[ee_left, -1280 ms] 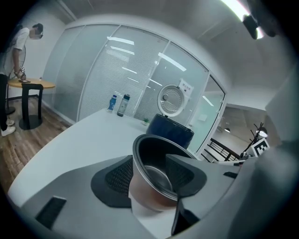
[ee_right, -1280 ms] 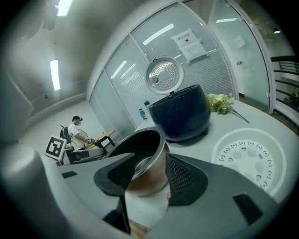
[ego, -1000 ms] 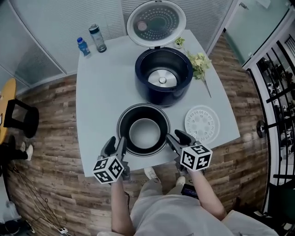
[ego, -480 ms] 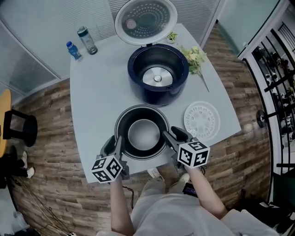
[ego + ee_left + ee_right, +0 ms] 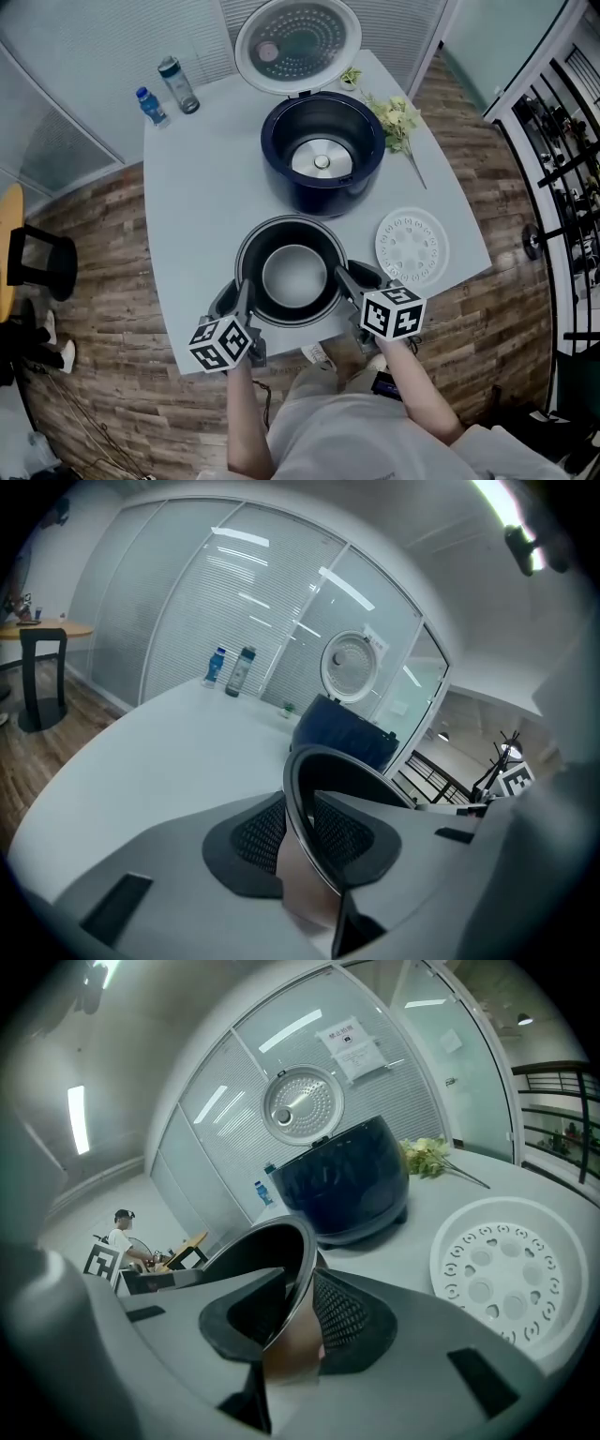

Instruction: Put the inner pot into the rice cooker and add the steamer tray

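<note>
Fingers [image 5: 255, 834] newly tight on inner pot [image 5: 293, 274]

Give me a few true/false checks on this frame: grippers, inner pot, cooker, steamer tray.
1. The left gripper and right gripper each clamp the rim of the dark round metal inner pot. True; both have just been closing, with the rim between their jaws.
2. The pot sits inside the dark blue rice cooker. False: it stands on the grey table, in front of the cooker.
3. The cooker's round lid is open. True.
4. The white perforated steamer tray lies in the pot. False: it lies on the table, to the pot's right.
5. Two small bottles stand at the table's far left corner. True.
</note>
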Motion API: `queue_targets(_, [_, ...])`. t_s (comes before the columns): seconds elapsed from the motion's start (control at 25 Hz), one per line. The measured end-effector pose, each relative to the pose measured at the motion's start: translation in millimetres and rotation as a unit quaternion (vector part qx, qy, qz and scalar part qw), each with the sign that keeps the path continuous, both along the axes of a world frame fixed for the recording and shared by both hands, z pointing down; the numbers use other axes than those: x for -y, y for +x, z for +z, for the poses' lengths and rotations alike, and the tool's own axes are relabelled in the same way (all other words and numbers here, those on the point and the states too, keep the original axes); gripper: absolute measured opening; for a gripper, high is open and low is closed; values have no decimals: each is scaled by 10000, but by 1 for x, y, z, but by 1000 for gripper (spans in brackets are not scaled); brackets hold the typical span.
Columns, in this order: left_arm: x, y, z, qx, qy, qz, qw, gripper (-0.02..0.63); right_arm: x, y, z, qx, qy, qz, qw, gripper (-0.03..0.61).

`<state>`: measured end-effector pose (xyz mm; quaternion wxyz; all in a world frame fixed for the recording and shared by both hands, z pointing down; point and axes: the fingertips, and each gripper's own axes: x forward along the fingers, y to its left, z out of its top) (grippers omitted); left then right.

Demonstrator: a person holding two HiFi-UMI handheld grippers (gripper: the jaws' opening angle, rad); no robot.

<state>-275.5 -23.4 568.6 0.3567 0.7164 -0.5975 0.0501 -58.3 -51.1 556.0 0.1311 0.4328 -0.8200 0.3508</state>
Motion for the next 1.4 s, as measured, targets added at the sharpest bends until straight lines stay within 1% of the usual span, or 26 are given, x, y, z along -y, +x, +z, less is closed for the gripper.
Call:
queue_targets(0.24, [-1, 0, 0, 2, -48, 39, 10000, 94, 0, 1, -1, 151, -83, 73, 9998, 92])
queue_targets(0.52, [-3, 1, -3, -23, -35, -114, 9999, 86, -2, 3, -2, 53, -85, 65, 9999, 89])
queue_targets(0.64, [-3, 1, -11, 7, 73, -175, 9998, 80, -3, 4, -9, 56, 47, 111, 9999, 84])
queue_targets(0.92, [-2, 1, -40, -80, 381, -230, 9990, 77, -4, 6, -37, 144, 355, 148, 9992, 81])
queue_targets(1.4, [-5, 5, -91, -115, 921, -277, 9953, 77, -3, 9, -89, 360, 835, 66, 9958, 80])
